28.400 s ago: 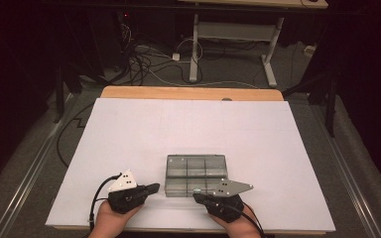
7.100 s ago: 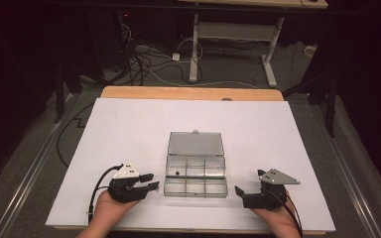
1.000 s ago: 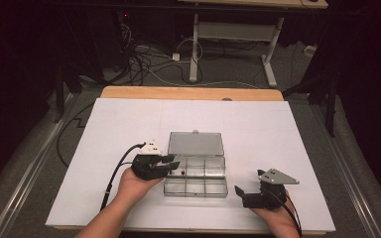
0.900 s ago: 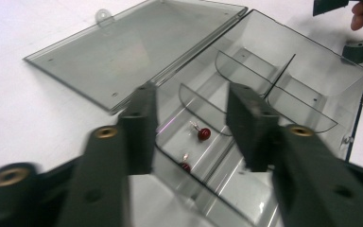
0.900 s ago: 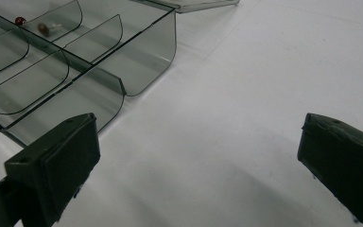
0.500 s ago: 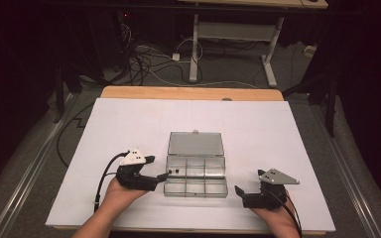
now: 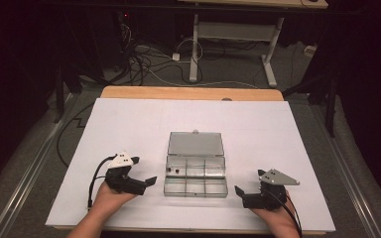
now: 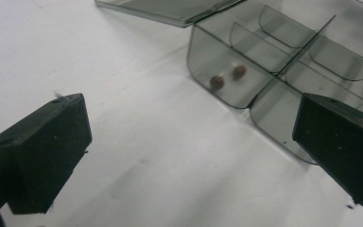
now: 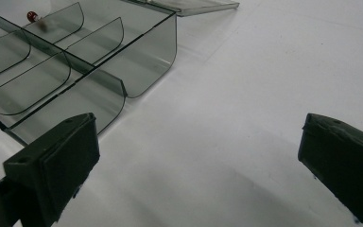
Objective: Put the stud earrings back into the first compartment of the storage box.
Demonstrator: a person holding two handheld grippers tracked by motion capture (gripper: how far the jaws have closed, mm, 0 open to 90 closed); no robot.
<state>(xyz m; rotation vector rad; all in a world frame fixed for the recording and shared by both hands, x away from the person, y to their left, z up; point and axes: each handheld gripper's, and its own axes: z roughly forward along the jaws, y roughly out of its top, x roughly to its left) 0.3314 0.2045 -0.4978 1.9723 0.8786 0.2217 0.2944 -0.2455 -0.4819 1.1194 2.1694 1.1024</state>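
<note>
Claw point(image 8: 189, 156) on my left hangs wide apart and empty beside the clear box point(image 8: 283, 80), two brown beads point(image 8: 227, 78) resting in its corner compartment, since its jaws have just been opening.

surface: white-covered table point(image 7: 129, 129) | edge: bare wood strip along far side | on it: clear compartment box point(image 7: 196, 186), lid point(image 7: 194, 144) lying open flat, near centre

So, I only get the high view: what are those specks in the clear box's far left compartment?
Observer: The left gripper view shows two small brown round pieces lying side by side in that corner of the clear box.
Operator: Is the left gripper carrying anything?
Observer: No. The left gripper has jaws that have just been opening, with only white table between them.
Operator: And the right one?
Observer: The right gripper has its jaws wide open, also empty.
</note>
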